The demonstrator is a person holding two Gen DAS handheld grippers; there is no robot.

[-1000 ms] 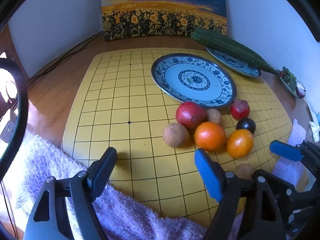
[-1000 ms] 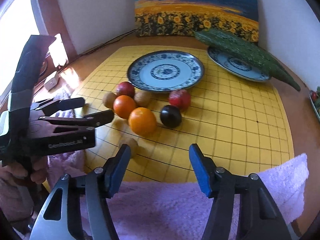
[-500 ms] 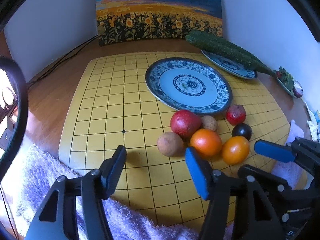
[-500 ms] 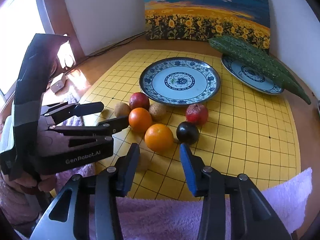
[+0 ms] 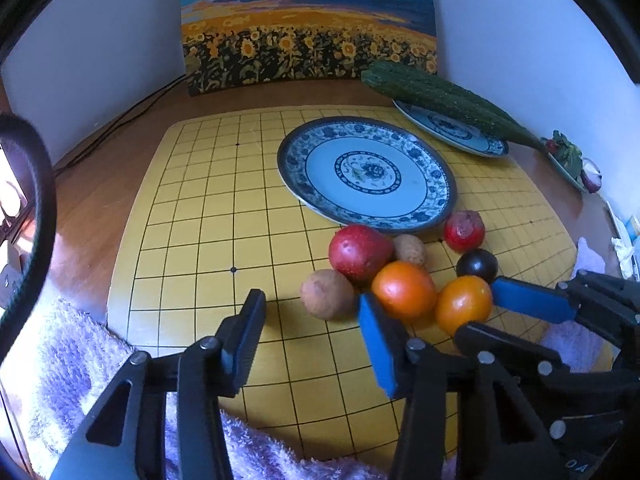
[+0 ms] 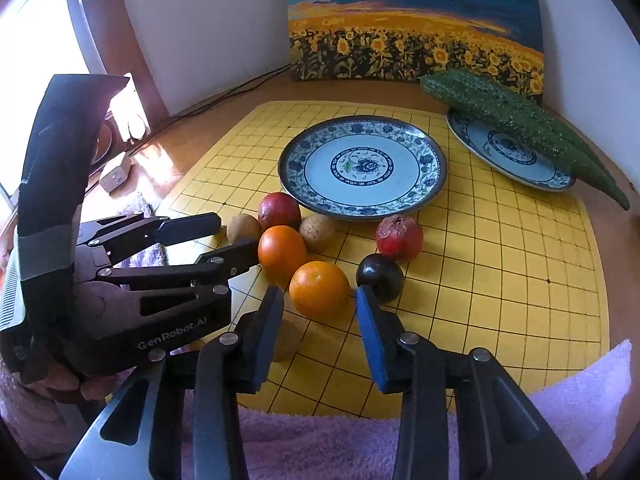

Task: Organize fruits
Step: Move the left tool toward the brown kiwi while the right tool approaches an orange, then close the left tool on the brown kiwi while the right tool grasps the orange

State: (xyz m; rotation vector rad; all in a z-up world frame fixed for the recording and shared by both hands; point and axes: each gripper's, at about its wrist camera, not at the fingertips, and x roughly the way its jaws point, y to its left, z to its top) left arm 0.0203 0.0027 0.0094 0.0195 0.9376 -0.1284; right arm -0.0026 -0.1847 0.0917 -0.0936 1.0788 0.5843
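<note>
Over the last second both grippers have closed in on the fruit cluster just near of the empty plate point(image 6: 362, 166), the right gripper point(image 6: 318, 320) (fingers spread, holding nothing) now straddling the near orange point(image 6: 319, 289), while the left gripper point(image 5: 308, 330), likewise released, nears the brown fruit point(image 5: 327, 294), so first pickups look imminent.

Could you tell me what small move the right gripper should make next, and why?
Probably ease the right gripper forward a little so its open fingers straddle the near orange, then close. The orange sits just ahead of the fingertips, centred in the gap, not yet between the pads. The big plate behind the fruit is bare. The left gripper is open too, aimed at the brown fruit.
</note>
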